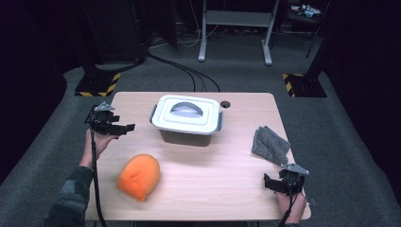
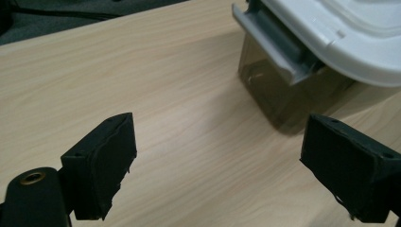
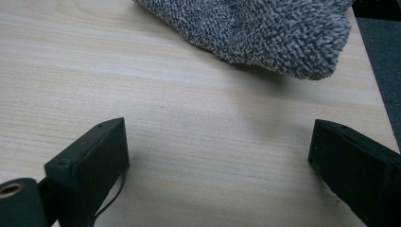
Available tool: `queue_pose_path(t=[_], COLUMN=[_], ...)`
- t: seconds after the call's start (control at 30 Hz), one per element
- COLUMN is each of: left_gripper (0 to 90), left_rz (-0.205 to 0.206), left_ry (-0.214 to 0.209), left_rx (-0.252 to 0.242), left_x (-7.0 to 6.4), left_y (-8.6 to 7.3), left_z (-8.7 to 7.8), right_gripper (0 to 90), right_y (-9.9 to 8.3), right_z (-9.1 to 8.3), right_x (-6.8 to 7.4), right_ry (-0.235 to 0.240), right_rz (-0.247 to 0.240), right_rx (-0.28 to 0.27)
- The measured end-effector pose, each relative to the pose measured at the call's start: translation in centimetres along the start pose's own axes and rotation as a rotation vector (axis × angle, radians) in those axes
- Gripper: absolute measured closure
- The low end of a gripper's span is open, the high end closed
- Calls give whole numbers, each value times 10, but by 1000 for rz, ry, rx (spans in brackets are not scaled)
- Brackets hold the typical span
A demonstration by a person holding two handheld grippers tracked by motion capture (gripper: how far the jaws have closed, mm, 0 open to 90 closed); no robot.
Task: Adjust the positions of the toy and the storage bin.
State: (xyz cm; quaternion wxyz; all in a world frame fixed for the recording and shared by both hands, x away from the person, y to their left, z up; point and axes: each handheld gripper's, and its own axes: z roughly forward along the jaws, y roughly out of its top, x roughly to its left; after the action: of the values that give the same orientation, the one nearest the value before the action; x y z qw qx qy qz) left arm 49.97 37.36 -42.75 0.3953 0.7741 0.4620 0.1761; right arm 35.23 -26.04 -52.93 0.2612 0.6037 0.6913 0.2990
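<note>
Claws both open, empty: left claw (image 1: 124,128) just left of box (image 1: 187,118) at worktop (image 1: 213,161) centre, right claw (image 1: 269,183) near cloth (image 1: 270,144) by right edge. Cushion (image 1: 139,176) front-left.

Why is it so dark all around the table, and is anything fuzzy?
High view: light falls on the table, the room behind stays dark, and the orange cushion looks soft-edged. Left gripper view: the box casts a dark shadow. Right gripper view: the grey cloth looks sharp.
</note>
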Motion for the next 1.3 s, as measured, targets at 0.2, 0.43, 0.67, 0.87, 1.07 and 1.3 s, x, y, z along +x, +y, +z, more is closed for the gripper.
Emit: queue_pose_path(t=[0.2,0.43,0.67,0.87,1.07,1.3], left_gripper=[108,108,108,107,107,107], left_rz=[-23,-46,-21,-16,-20,27], left_ry=[28,45,92,107,92,107], left_rx=[18,52,76,82,85,83], left_x=[9,15,15,16,19,18], left_y=[-21,-47,-68,-82,-92,-100], left_z=[2,11,21,28,31,33], right_gripper=[57,64,57,57,57,57], right_y=[0,0,10,26,43,66], right_z=[0,-5,-13,-12,-7,2], right_x=[0,0,13,29,43,56], right_ry=[17,46,104,161,204,248], right_rz=[-19,-8,-52,-99,-137,-165], right_rx=[5,-17,-38,-51,-41,-40])
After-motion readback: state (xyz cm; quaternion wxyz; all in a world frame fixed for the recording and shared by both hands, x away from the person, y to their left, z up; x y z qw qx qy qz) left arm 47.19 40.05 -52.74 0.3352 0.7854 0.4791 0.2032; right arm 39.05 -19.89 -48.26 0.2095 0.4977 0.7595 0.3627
